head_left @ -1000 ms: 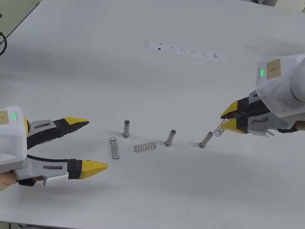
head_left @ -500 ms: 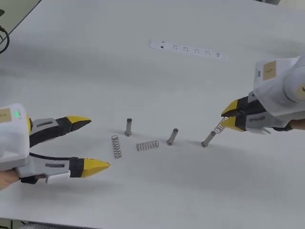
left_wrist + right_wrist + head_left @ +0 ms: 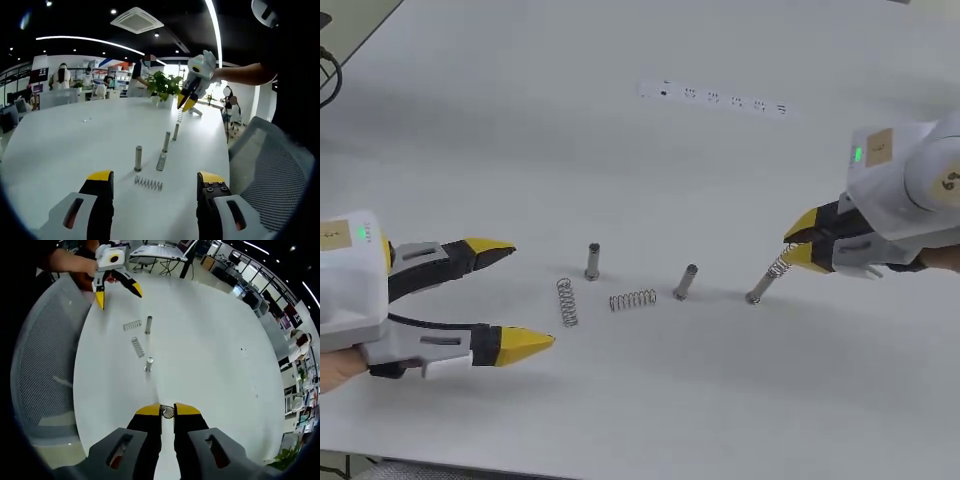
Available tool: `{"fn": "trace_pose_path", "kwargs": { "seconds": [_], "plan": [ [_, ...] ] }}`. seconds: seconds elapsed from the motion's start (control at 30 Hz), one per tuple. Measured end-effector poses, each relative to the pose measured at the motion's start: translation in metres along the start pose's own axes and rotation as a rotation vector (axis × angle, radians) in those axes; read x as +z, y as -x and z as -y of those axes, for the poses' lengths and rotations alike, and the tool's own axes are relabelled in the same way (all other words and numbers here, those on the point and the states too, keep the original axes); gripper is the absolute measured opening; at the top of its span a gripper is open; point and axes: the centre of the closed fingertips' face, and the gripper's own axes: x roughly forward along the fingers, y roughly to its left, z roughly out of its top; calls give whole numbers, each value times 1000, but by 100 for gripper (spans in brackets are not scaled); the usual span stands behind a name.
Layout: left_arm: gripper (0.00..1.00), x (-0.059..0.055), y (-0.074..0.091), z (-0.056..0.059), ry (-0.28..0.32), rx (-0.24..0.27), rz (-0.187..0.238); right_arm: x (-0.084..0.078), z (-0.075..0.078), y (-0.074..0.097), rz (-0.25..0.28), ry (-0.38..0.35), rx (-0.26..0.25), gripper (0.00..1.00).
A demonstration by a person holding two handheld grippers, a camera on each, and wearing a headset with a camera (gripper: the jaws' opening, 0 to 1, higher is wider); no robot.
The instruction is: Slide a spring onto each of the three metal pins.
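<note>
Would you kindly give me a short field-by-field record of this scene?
left gripper: jaws open, empty
right gripper: shut on held spring
held spring: lower end at the top of the right pin
left pin: standing, bare
middle pin: standing, bare
loose springs: one by the left pin, one between left and middle pins, both lying on the table

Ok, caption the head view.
Right hand-held gripper holds a spring at the rightmost pin; left hand-held gripper open beside two loose springs.
</note>
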Motion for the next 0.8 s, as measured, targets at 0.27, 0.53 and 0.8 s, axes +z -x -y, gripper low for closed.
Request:
{"fn": "trace_pose_path", "kwargs": {
  "seconds": [0.27,0.53,0.8],
  "plan": [
    [63,0,1,0,5,1,2,-3,1,-4,-11,7,0,5],
    [62,0,1,-1,5,4,0,-4,1,-9,-11,-3,5,5],
    [62,-1,0,0,11,1,-1,-7,-1,-15,-14,-12,14,5]
  ]
}}
